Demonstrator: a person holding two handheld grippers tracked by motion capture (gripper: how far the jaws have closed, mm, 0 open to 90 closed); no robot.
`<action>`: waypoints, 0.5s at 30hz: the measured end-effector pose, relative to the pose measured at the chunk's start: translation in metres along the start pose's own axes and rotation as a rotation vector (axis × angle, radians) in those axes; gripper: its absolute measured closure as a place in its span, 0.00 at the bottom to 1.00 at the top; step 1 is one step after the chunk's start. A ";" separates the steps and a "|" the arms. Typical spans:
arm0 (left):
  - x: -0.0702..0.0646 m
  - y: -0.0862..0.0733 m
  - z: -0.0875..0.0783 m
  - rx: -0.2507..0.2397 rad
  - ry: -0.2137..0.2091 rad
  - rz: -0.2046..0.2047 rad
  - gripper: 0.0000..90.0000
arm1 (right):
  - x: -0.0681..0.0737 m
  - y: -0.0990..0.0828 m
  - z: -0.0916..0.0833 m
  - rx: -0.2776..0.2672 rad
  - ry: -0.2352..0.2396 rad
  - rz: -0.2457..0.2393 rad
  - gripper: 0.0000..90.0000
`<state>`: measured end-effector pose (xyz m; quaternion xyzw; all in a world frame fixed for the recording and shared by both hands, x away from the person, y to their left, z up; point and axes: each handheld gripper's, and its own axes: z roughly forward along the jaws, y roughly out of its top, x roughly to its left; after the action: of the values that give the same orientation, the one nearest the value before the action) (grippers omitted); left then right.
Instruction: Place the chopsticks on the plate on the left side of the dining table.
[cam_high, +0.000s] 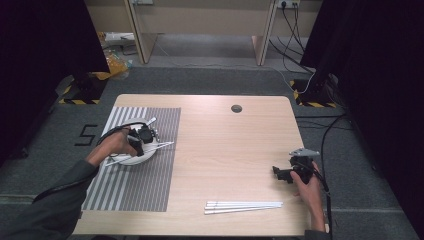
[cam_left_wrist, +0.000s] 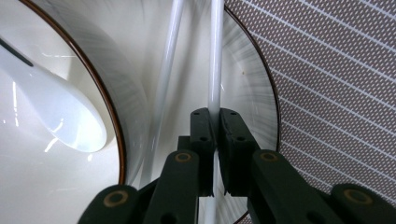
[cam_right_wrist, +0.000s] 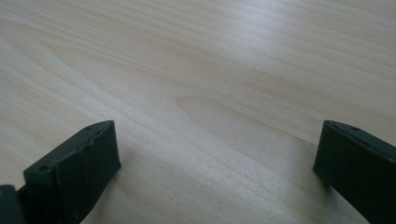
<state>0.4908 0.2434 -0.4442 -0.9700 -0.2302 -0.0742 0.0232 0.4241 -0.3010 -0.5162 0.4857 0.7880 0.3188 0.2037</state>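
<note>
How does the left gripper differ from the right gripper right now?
The left gripper is shut on a white chopstick over the plate; the right gripper is open with nothing between its jaws. The left works above the striped placemat; the right sits over bare table. Both have black jaws and are hand-held.

Even, soft overhead light falls on the pale table (cam_high: 230, 145) in the high view, while black curtains (cam_high: 45, 40) swallow both upper corners in darkness. Shadows under the hands are faint and short. In the left gripper view, bright glare streaks the white spoon (cam_left_wrist: 56, 112) and the plate (cam_left_wrist: 247, 93) rim smears with blur (close range, soft focus). In the right gripper view a broad sheen washes the wood's far end, the near grain stays fairly crisp.
</note>
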 end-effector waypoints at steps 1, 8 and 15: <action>0.000 -0.001 0.000 0.000 0.002 0.002 0.93 | 0.000 0.000 0.000 0.001 0.000 0.000 0.00; 0.003 -0.010 0.003 0.008 0.028 -0.016 0.90 | 0.000 0.000 0.000 0.001 0.000 0.000 0.00; 0.010 -0.024 0.000 -0.010 0.067 -0.063 0.86 | 0.000 0.000 0.000 0.001 0.000 0.000 0.00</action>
<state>0.4892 0.2694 -0.4418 -0.9594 -0.2592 -0.1086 0.0239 0.4240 -0.3010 -0.5160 0.4858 0.7883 0.3182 0.2033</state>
